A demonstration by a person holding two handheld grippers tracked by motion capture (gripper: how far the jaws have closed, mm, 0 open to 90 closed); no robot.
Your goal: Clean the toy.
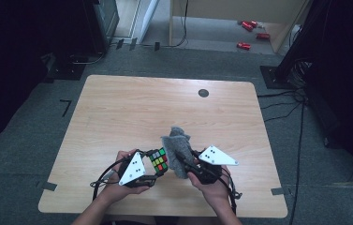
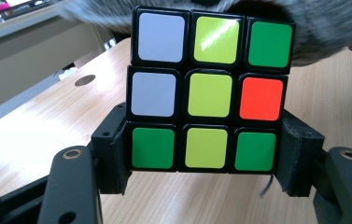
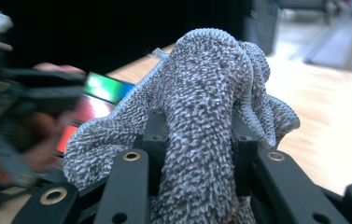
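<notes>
Two things are in hand: a scrambled puzzle cube and a grey textured cloth. The cube sits clamped between the jaws of the left gripper, held only by its bottom row, with the upper two rows standing free above the pads. The cloth is bunched and pinched in the right gripper, whose jaws are closed tight on the wad; loose folds spill over and ahead of the jaws. Seen from the high view, the cloth hangs just beside the cube, touching or nearly touching its far side, both held above the wooden table. Wiping looks to be the work. Pressing sideways with the cloth could twist the cube's free layers or lever it out of its shallow grip, and loose folds could snag an edge.
</notes>
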